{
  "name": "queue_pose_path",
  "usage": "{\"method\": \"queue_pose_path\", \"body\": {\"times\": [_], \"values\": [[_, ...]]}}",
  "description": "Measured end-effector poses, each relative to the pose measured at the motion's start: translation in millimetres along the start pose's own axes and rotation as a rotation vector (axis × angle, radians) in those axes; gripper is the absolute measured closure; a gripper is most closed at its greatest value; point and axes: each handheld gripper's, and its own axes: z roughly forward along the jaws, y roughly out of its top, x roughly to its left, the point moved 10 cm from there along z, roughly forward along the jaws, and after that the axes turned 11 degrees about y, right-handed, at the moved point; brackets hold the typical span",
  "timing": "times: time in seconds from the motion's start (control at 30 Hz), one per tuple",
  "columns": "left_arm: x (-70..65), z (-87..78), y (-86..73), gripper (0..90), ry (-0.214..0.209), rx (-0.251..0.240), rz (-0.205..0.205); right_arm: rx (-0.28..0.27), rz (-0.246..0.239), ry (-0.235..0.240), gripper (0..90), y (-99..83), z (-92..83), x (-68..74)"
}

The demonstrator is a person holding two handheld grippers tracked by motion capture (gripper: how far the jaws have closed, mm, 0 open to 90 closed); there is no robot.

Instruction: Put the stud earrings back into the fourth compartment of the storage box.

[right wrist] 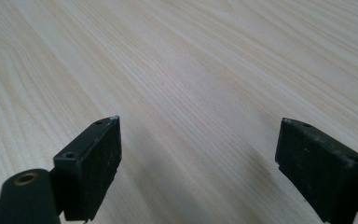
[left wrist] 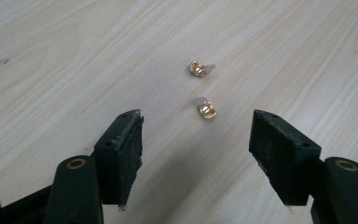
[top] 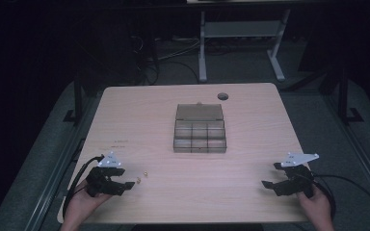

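Observation:
Two small gold-coloured metal pieces lie on the wooden table (top: 139, 120). The nearer gold piece (left wrist: 206, 109) (top: 138, 181) sits just ahead of my left gripper (left wrist: 196, 161) (top: 125, 182), whose jaws stand open and empty on either side of it. Slightly beyond lies the farther gold piece (left wrist: 198, 69) (top: 145, 173). A translucent grey compartment box (top: 200, 128) with its lid tipped back sits at the table's centre. My right gripper (top: 269, 175) (right wrist: 198, 163) hovers over bare wood near the front right corner, open and empty.
A round cable hole (top: 222, 96) pierces the tabletop behind the box. Faint marks (top: 119, 142) show on the wood at the left. Beyond the table stand a white desk frame (top: 241, 38) and loose cables on a dark floor.

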Motion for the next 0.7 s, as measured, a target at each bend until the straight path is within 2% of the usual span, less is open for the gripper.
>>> {"method": "queue_pose_path", "body": {"times": [0.07,0.1,0.37,0.7], "values": [[-1.3,0.2,1.9,36.3,-0.007,0.003,0.015,0.003,0.007,0.003,13.9,-0.2,0.7,0.9],[-2.1,1.3,3.4,36.4,-0.005,-0.002,0.008,0.003,0.005,0.004,14.0,-0.3,1.1,0.9],[-4.6,6.8,8.3,42.1,-0.002,0.021,0.035,0.003,-0.002,0.004,14.0,0.0,1.4,0.3],[-9.3,16.6,13.0,54.4,-0.013,0.057,0.028,0.002,-0.003,0.004,14.0,0.2,1.4,0.4]]}}
